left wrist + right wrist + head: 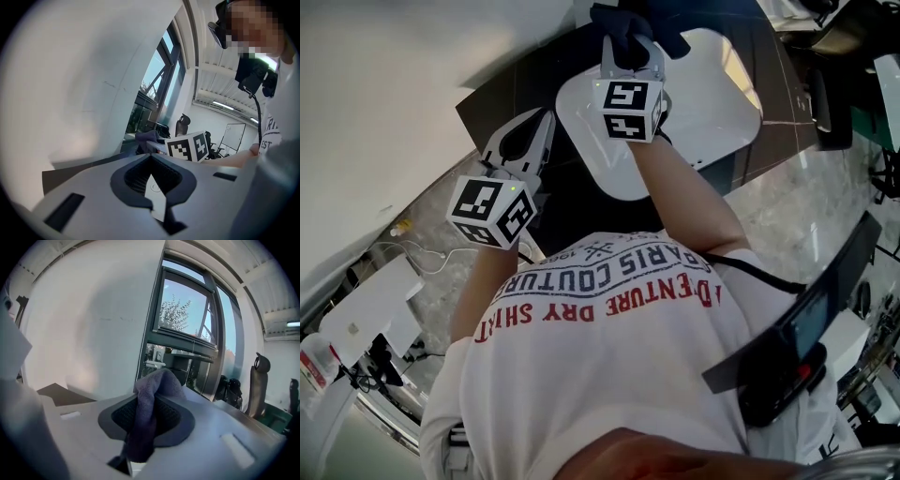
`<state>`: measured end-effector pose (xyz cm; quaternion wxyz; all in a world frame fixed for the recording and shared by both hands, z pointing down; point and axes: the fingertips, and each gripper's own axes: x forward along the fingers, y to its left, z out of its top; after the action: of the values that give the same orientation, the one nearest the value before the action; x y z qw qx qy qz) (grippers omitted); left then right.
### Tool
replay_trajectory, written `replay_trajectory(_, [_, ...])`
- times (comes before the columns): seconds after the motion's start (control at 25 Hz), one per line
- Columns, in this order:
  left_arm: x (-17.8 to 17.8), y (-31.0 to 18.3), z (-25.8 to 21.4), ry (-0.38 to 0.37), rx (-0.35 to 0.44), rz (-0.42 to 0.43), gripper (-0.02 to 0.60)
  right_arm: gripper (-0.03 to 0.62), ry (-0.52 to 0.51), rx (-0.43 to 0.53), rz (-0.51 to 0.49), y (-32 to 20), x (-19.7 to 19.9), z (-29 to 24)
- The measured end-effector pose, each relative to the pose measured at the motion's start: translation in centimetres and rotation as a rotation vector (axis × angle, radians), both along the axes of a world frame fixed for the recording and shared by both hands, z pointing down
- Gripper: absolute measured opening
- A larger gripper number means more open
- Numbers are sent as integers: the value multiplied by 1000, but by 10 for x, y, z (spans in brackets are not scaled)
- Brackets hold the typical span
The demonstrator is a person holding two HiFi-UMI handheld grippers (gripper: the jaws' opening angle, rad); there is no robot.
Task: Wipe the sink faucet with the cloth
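2 grippers up: our right gripper (pixel 630 49) clamps the cloth (pixel 623 19) over the sink's (pixel 712 103) far rim, while the left gripper (pixel 525 141) is closed and empty. We can't see the faucet, so wiping blind could miss it or drag the cloth loose.

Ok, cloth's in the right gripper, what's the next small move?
Probably ease the right gripper down over the sink's back edge: its jaws are shut on the cloth, held above the rim, and no faucet shows in any view yet.
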<state>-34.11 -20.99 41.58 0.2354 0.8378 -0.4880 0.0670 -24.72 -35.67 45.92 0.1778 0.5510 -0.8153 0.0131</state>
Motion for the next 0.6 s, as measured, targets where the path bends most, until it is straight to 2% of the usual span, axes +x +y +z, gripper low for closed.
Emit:
replay_trajectory(0.32, [7,-1,0,0,-3,3,1,72,24,-12,33,8,24,8])
replay_trajectory(0.6, [23,-1,1,12,4,39,2,72,18,-16,58,39,65,7])
